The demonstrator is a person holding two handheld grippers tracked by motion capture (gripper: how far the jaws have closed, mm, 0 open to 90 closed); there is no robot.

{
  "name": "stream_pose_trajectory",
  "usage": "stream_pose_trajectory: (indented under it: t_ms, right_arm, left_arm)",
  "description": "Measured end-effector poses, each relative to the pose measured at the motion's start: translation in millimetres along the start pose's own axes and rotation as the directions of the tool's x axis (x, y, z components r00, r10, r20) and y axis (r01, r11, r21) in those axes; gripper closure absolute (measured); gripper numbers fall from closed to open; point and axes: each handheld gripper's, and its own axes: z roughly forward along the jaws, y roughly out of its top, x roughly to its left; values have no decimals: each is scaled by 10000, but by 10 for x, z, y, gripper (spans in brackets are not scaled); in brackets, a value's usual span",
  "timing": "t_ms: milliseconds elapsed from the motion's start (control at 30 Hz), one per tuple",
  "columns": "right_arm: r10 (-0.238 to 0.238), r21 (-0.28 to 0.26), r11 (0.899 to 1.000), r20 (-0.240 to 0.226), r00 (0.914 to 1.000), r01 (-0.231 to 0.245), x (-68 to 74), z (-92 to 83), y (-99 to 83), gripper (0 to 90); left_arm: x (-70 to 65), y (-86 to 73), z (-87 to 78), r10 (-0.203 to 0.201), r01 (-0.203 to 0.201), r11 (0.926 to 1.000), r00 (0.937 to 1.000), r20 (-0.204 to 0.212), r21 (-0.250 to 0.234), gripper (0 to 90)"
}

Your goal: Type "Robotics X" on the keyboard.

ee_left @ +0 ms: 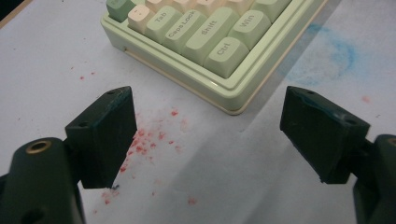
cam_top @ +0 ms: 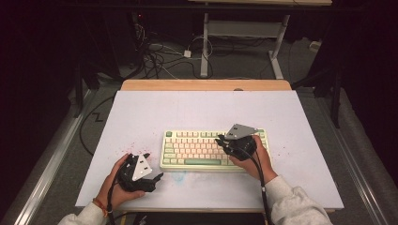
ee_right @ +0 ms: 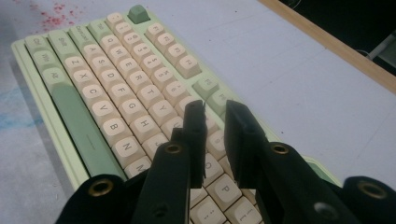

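A pale green keyboard (cam_top: 197, 150) with cream keys lies on the white table mat (cam_top: 141, 112), near the front. My left gripper (cam_top: 156, 165) rests on the mat just off the keyboard's front left corner, held in a hand. In the left gripper view the left gripper (ee_left: 210, 95) stands wide open with nothing between its jaws, facing the keyboard (ee_left: 210, 42) corner with the Ctrl key. My right gripper (cam_top: 218, 139) hovers over the right half of the keys. In the right gripper view the right gripper (ee_right: 215, 105) has a narrow gap between its jaws, empty, above the keyboard (ee_right: 116, 93).
Red specks (ee_left: 149, 140) dot the mat left of the keyboard, and a blue smudge (ee_left: 336, 56) lies in front of it. A wooden table edge (cam_top: 206, 85) runs along the back. Beyond it are cables (cam_top: 159, 56) and a desk frame (cam_top: 205, 47) on the floor.
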Motion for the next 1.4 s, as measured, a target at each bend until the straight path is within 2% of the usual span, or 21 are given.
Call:
stream_pose_trajectory:
  t_ms: [167,333,633,767,1000,1400]
  right_arm:
    - [132,-239,9996,195,9997,-127,-34,-114,-13,719]
    - [123,-406,9991,290,9995,-111,-52,-204,-39,622]
    - [356,-818,9962,738,9966,-296,-77,-347,-121,442]
    - [429,-957,9949,1115,9928,-323,-76,-411,-171,360]
    - [513,-1146,9928,1469,9878,-345,-88,-548,-291,301]
    - [430,-1122,9934,1775,9832,-232,-52,-709,-514,289]
  left_arm:
    - [7,8,4,-18,18,10000,10000,-2,9,174]
    - [10,13,11,-26,26,10000,10000,18,1,174]
    - [17,27,36,35,-35,10000,9999,104,19,174]
    - [20,29,38,15,-15,10000,10000,94,-2,174]
    - [21,32,38,-4,4,10000,10000,71,9,174]
    - [31,39,23,-59,59,10000,10000,-16,-17,175]
